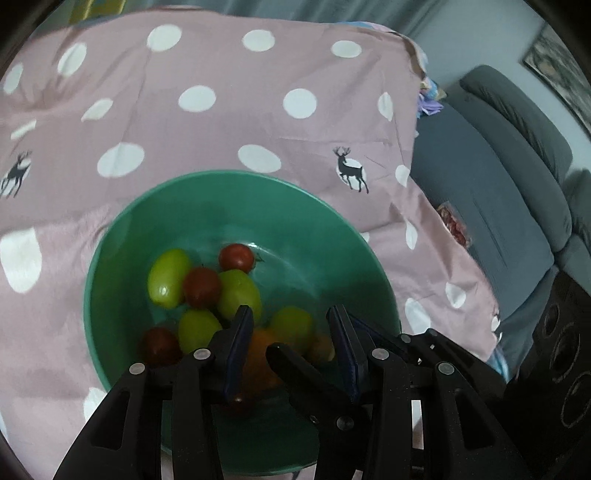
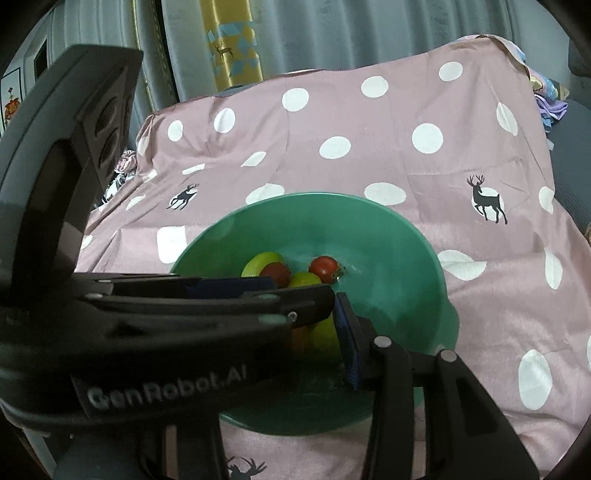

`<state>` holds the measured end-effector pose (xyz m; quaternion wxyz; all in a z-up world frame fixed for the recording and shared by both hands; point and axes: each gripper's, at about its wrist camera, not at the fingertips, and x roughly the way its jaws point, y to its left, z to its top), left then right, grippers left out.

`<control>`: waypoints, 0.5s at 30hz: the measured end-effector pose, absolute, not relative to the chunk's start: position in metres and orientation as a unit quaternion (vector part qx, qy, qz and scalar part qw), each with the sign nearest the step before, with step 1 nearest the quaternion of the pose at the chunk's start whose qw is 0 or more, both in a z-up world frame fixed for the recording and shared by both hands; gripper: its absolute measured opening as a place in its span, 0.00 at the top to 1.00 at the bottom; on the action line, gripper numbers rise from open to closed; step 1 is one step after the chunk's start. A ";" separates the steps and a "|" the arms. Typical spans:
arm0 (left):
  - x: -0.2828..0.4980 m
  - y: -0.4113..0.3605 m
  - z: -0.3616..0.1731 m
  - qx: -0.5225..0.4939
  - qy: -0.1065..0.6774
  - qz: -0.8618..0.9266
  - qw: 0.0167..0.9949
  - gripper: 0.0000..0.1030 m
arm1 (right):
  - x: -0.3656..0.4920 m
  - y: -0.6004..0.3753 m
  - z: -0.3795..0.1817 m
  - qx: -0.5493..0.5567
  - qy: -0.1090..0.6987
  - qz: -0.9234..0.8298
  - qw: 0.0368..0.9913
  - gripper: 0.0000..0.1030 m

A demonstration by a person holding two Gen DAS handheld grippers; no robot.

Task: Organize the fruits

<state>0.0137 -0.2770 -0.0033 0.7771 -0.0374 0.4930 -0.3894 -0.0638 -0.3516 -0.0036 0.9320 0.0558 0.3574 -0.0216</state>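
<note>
A green bowl (image 1: 236, 175) (image 2: 388, 258) on the pink cloth holds several green grapes (image 1: 168, 277), red cherry tomatoes (image 1: 236, 257) (image 2: 324, 268) and an orange fruit (image 1: 260, 350). My left gripper (image 1: 290, 317) hangs over the bowl's near side, jaws apart. A grape and the orange fruit lie below the gap, and neither pad presses on them. One finger (image 1: 303, 373) of the right gripper crosses that gap. In the right wrist view the left gripper (image 2: 301, 291) lies across my right gripper (image 2: 295, 314) and hides its left finger. Its right finger (image 2: 347, 332) stands free beside a grape.
The pink dotted cloth (image 1: 221, 122) with deer prints covers the table and drops off at the right. Beyond that edge are a grey sofa (image 1: 498, 166) and a black speaker (image 1: 561, 350). Another speaker (image 2: 107, 122) and curtains (image 2: 314, 33) stand at the back left.
</note>
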 end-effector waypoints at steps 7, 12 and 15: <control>0.008 -0.268 0.004 -0.044 0.478 -0.376 0.792 0.08 | -0.065 -0.350 0.003 0.053 0.357 -0.050 0.931 0.36; 0.009 -0.260 0.019 -0.071 0.455 -0.378 0.803 0.04 | -0.076 -0.360 0.015 0.071 0.333 -0.056 0.939 0.00; 0.007 -0.259 0.025 -0.067 0.443 -0.371 0.813 0.04 | -0.080 -0.360 0.022 0.057 0.327 -0.062 0.941 0.00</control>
